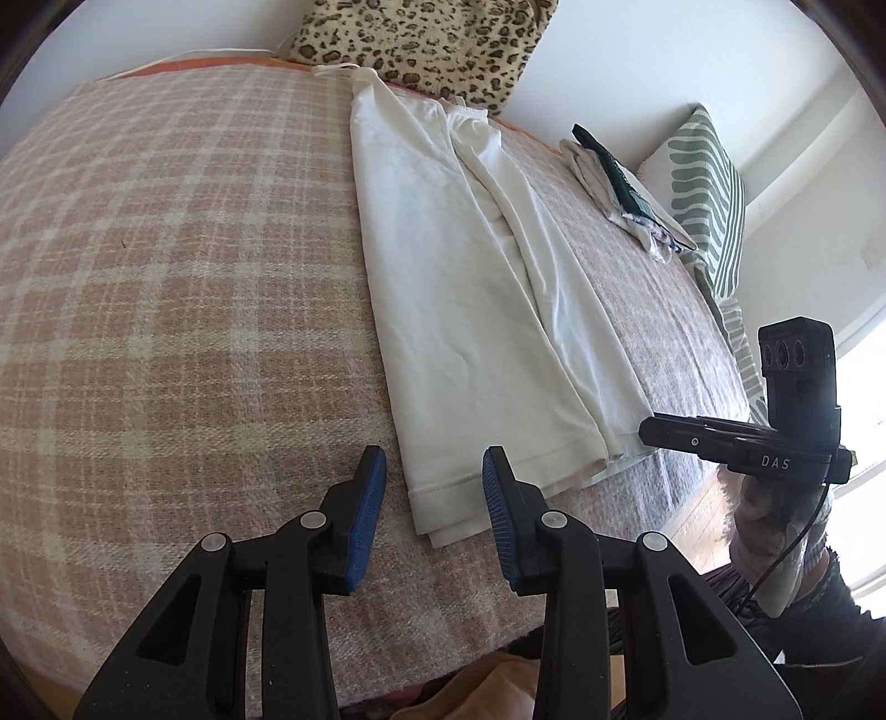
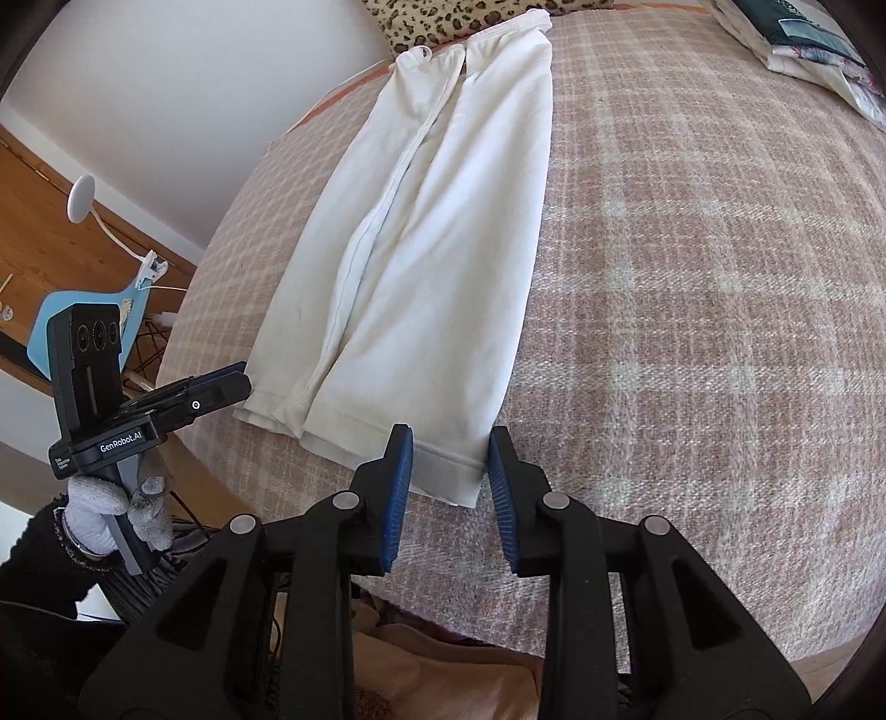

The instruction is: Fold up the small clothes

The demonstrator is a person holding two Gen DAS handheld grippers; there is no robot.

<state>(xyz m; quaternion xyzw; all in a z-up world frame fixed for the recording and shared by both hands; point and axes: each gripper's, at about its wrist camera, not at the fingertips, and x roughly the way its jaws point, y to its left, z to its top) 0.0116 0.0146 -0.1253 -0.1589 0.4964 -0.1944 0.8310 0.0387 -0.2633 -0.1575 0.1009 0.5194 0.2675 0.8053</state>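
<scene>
White trousers (image 1: pixel 465 266) lie folded lengthwise, leg on leg, along the pink plaid bed cover (image 1: pixel 166 277); the waistband is at the far end and the hems at the near edge. My left gripper (image 1: pixel 434 476) is open, with its pads on either side of the near-left hem corner, just above the cloth. My right gripper (image 2: pixel 449 462) is open, with its pads on either side of the near-right hem corner of the trousers (image 2: pixel 432 238). The right gripper also shows in the left wrist view (image 1: pixel 648 429), and the left gripper in the right wrist view (image 2: pixel 243 382). Neither holds anything.
A stack of folded clothes (image 1: pixel 620 177) lies at the far right of the bed beside a green striped pillow (image 1: pixel 703 188). A leopard cushion (image 1: pixel 426 44) is at the head. A blue chair (image 2: pixel 83 321) and wooden floor are off the left side.
</scene>
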